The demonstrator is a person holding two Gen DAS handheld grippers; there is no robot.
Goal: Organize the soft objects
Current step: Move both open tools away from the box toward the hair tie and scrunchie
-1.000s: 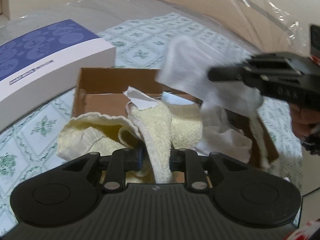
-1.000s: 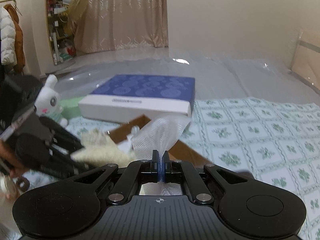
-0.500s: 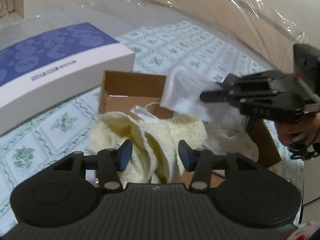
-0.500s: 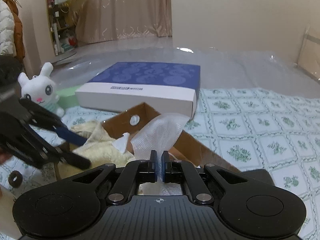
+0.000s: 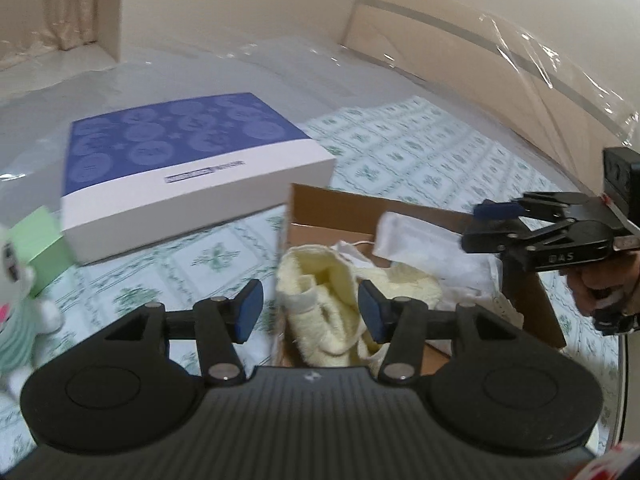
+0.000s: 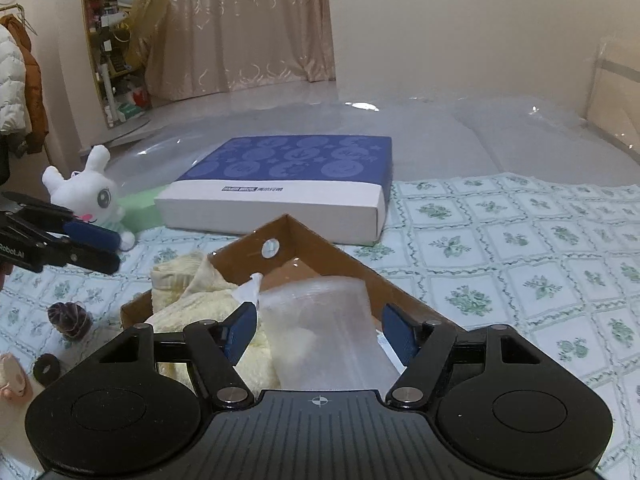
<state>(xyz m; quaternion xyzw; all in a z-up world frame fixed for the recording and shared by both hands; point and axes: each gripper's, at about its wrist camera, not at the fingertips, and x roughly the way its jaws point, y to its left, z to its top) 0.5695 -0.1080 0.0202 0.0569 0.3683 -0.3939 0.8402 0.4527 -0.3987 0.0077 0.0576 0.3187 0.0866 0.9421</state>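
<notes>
An open cardboard box (image 5: pixel 332 204) (image 6: pixel 320 248) lies on the green-patterned sheet. A cream-yellow towel (image 5: pixel 320 280) (image 6: pixel 196 308) is bunched at its near end and hangs over the rim. My left gripper (image 5: pixel 308 296) (image 6: pixel 110 250) is open and hovers just short of the towel, pads clear of it. A white, semi-transparent soft packet (image 6: pixel 320 344) (image 5: pixel 416 240) rests in the box on other white cloths. My right gripper (image 6: pixel 319 316) (image 5: pixel 478 226) stands over it with its jaws opening. The packet lies between the pads, which do not press it.
A flat blue-and-white box (image 5: pixel 192 168) (image 6: pixel 288 184) lies behind the cardboard box. A white plush rabbit (image 6: pixel 88 196) sits on a green block (image 5: pixel 40 248) at the left. Small dark items (image 6: pixel 70 318) lie on the sheet near the box. Clear plastic covers the bed beyond.
My left gripper let go of the yellow towel, opened, and drew back and up. My right gripper opened and the white packet dropped from its pads into the box.
</notes>
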